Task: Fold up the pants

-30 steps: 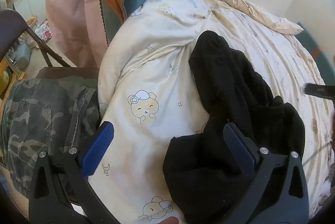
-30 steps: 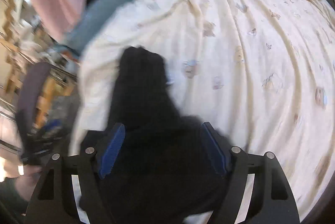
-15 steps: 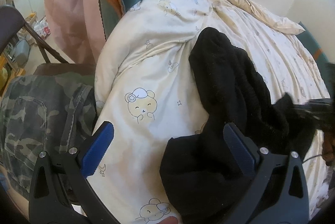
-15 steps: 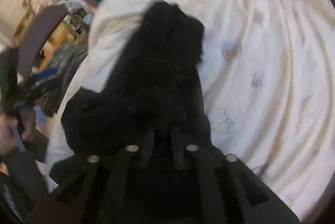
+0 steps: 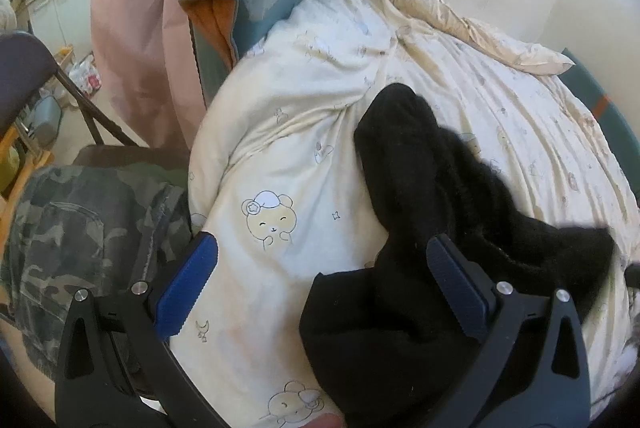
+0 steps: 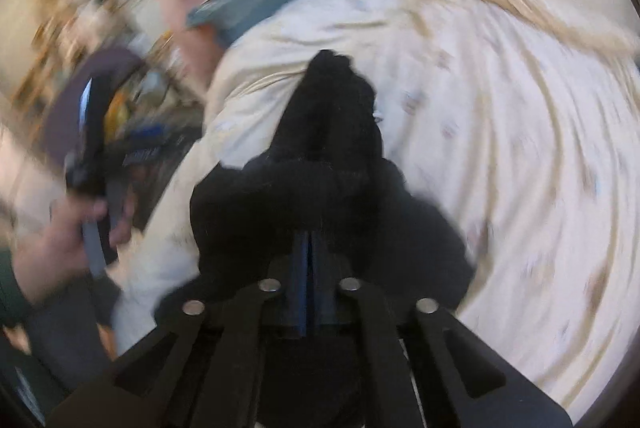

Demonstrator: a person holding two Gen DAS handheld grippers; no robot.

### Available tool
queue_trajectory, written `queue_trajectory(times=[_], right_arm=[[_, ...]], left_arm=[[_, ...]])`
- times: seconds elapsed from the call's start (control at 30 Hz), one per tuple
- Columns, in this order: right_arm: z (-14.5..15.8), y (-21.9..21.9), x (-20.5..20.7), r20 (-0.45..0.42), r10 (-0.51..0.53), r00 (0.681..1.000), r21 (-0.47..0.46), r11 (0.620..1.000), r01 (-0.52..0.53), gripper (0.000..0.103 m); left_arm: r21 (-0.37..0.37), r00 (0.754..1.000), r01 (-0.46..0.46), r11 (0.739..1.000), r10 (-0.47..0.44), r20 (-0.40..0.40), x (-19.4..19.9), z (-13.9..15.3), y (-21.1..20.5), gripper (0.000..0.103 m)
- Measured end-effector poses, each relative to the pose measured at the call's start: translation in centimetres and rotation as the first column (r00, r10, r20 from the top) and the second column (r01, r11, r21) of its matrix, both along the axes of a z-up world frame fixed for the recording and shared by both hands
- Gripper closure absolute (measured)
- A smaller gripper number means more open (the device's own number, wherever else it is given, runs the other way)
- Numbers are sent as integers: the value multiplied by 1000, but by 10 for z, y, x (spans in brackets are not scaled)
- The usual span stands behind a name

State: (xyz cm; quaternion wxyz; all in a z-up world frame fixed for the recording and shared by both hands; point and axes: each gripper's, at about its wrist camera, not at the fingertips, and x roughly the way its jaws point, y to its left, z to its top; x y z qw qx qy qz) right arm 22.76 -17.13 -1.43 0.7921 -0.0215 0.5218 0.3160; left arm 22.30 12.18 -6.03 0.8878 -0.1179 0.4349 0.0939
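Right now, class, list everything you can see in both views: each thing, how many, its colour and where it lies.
pants: one, black, crumpled on the quilt
quilt: one, cream with bear prints, spread over the bed
camouflage garment: one, green, on the chair seat
folding chair: one, dark, left of the bed
curtain: one, pink, behind the chair
cushion: one, teal and orange, far end of bed
left tool: one, black with blue pads, open
right tool: one, shut on the pants
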Motion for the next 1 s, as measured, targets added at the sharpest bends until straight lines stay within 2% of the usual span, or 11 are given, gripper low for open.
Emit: queue_trajectory(times=[0.13,0.23,0.3,0.4,0.5,0.67,0.73,0.8,0.83,0.9,1.0], right_arm=[[17,0,-25,27,-77,997,-37,996,78,103],[15,10,-48,53,-46,998,-64,997,49,103],[9,7,-50,30,-87,996,-52,995,88,103],[-3,-4,-33,-32,-174,984,9,985,174,100],[-12,-5,-1,-45,-222,974,-34,975,221,96],[-28,16,70,-36,-158,987,-199,969,147,88],[-39,25,99,-64,-123,990,-247,963,103,79],[-54,33,120,-93,-89,992,-291,955,58,28],[-60,37,127,-86,-64,994,-313,949,34,24],[-70,44,137,-82,-34,996,-348,937,4,24],[-86,51,149,-129,2,992,-319,947,-43,24]], left_arm=[[-26,999,34,999,-33,38,-13,15,-3,0],[0,997,36,999,-36,64,-23,24,-3,0],[1,997,22,1000,-23,68,-30,27,0,0],[-33,998,19,999,-17,57,-38,27,5,0],[-24,998,21,999,-19,55,-43,27,6,0],[-6,999,31,1000,-31,42,-35,23,4,0],[9,999,33,999,-33,34,-30,19,6,0],[13,999,32,999,-32,21,-26,15,9,0],[11,1000,28,1000,-28,13,-24,12,12,0],[-7,1000,15,1000,-15,-6,-19,7,19,0],[-48,1000,1,999,-2,-24,-14,1,26,0]])
